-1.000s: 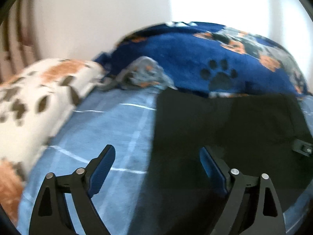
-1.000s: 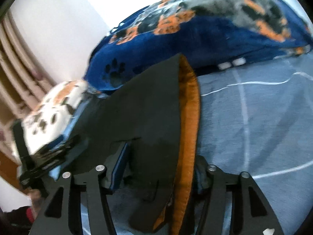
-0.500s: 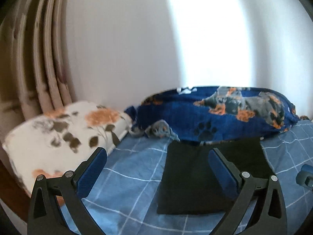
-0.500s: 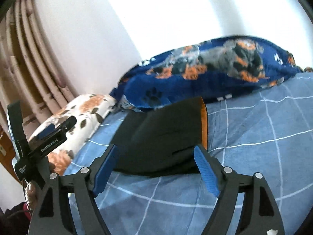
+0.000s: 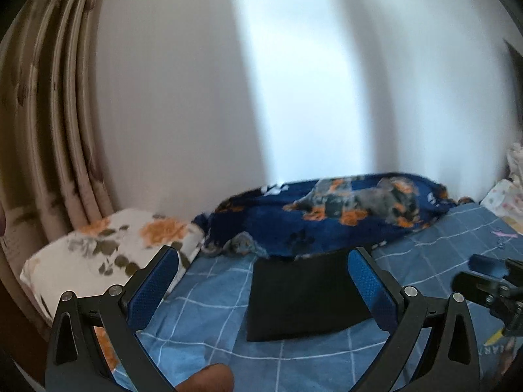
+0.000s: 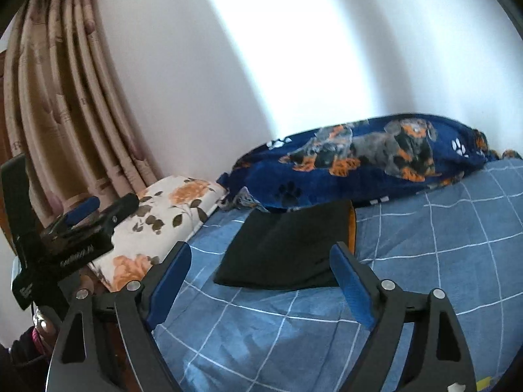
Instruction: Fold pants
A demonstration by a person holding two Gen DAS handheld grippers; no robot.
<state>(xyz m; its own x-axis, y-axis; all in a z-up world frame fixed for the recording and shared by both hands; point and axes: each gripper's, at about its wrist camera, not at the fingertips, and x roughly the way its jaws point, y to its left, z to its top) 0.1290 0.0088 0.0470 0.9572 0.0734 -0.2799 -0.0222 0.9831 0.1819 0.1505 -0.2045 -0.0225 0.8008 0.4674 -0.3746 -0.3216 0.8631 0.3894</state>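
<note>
The black pants lie folded into a flat rectangle on the blue checked bed sheet, close to the dog-print blanket. In the right wrist view the pants show an orange lining strip along their right edge. My left gripper is open and empty, held back from and above the pants. My right gripper is open and empty, also back from the pants. Each gripper shows at the edge of the other's view: the right one at the left wrist view's right edge, the left one at the right wrist view's left edge.
A navy dog-print blanket is bunched along the white wall behind the pants. A white floral pillow lies at the left, with a beige curtain beyond it. Pale patterned fabric sits at the far right.
Both grippers have pulled back and up from the pants. The right gripper let go of the folded edge, and the pants now lie flat and folded on the sheet.
</note>
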